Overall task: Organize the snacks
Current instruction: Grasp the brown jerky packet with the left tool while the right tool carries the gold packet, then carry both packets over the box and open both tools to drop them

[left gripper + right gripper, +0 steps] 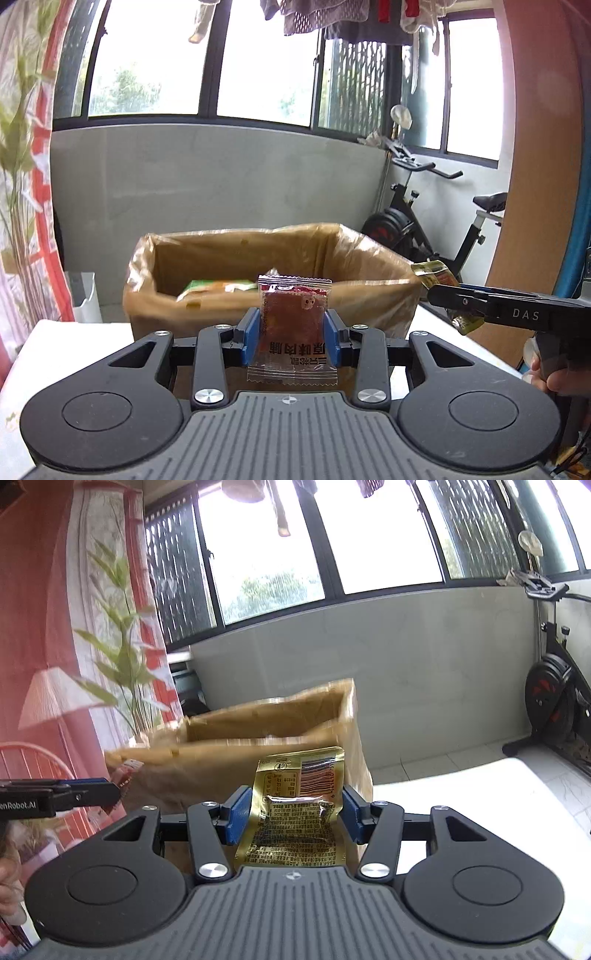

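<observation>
My left gripper (291,332) is shut on a red snack packet (293,325) with a clear crimped wrapper, held upright just in front of an open cardboard box (236,254). Green and orange packets (214,288) lie inside the box. My right gripper (293,812) is shut on a gold foil snack packet (299,805) with a barcode, also held up before the box (258,746). In the left wrist view the right gripper (436,291) reaches in from the right with the gold packet (434,273). The right wrist view has the left gripper (114,794) at its left edge with the red packet (125,771).
The box stands on a white table (66,350). Behind it are a grey low wall under windows, an exercise bike (424,229) at the right, and a red-and-white curtain with a leafy plant (122,657) at the left. A hand (554,376) grips the right tool.
</observation>
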